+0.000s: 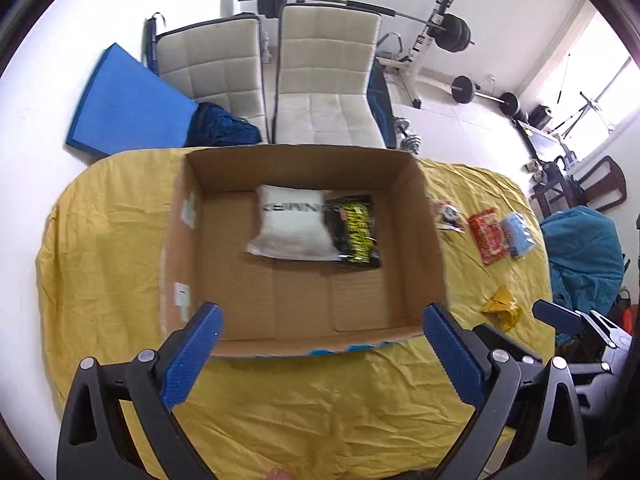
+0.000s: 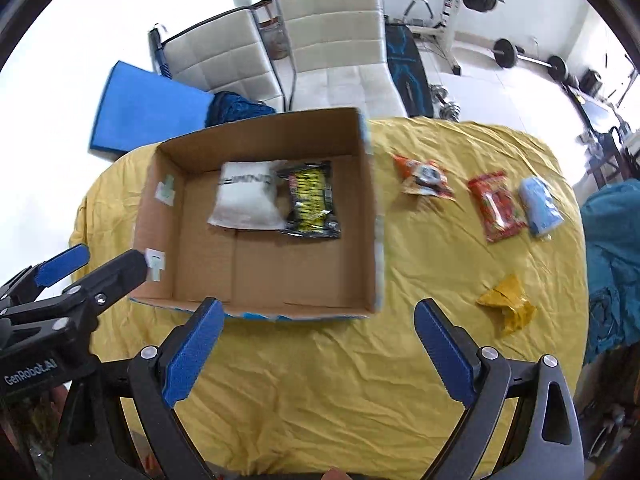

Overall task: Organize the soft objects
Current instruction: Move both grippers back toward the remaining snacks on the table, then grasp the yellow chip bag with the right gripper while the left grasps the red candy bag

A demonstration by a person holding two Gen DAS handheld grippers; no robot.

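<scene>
Cardboard box sits open-topped on the surface, which is covered w/ a wrinkled yellow sheet. Inside the box, toward its far wall, lie two soft packs: a white pillow pack w/ dark lettering, and a black-and-yellow pack touching it at 3 o'clock, slightly overlapping its edge. Rest of the box floor is bare cardboard.

Left tool hovers over the near rim of the box, blue-padded fingers spread wide, nothing between them. Right tool is also released, fingers apart & empty, hanging above the sheet just off the box's near right corner. From the right wrist view the left tool shows again at 9 o'clock, beside the box's left wall.

Outside the box, at 3 o'clock of it on the sheet: an orange snack bag nearest the box wall, then a red packet, and a light-blue pack touching the red one's far side. A crumpled yellow wrapper lies apart from those, nearer the person, about 4 o'clock from the box.

Beyond the surface at 12 o'clock: two white padded chairs, a blue mat on the floor at 10–11 o'clock, a barbell rack by the wall. Teal cloth at far 3 o'clock.
</scene>
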